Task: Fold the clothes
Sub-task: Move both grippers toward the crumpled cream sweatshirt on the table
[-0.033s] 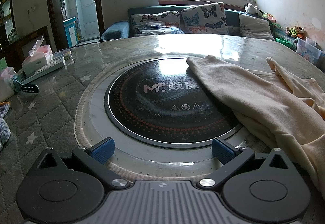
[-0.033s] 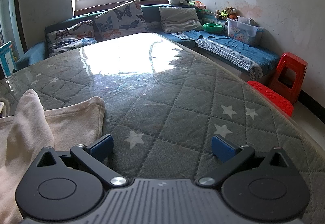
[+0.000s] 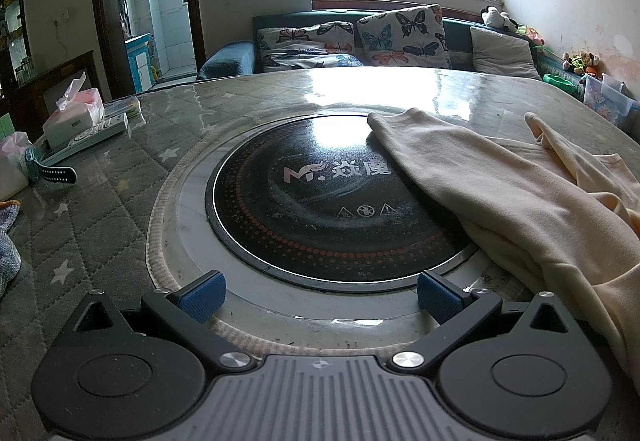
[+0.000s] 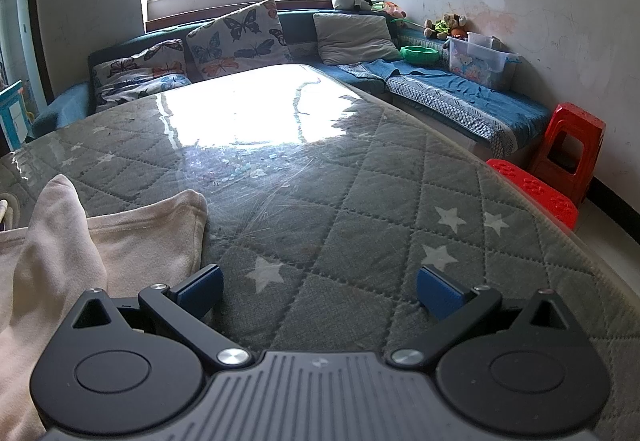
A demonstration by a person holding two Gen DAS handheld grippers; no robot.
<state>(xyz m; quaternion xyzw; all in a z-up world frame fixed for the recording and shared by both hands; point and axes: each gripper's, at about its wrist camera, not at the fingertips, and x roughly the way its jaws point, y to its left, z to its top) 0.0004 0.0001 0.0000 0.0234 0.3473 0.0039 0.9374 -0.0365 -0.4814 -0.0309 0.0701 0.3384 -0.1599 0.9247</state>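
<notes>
A cream garment (image 3: 500,197) lies crumpled on the round table, one sleeve reaching over the black cooktop (image 3: 320,201). In the left wrist view it fills the right side. My left gripper (image 3: 320,295) is open and empty, low over the cooktop's near rim, left of the garment. In the right wrist view the garment (image 4: 120,241) lies at the lower left. My right gripper (image 4: 320,293) is open and empty over the grey quilted table cover (image 4: 380,241), its left finger (image 4: 200,291) close by the garment's edge.
A tissue box (image 3: 76,117), a remote (image 3: 92,133) and a watch (image 3: 52,173) sit at the table's left. A blue cloth (image 3: 8,253) lies at the left edge. A sofa with butterfly cushions (image 4: 236,41) stands behind. Red stools (image 4: 568,153) stand right of the table.
</notes>
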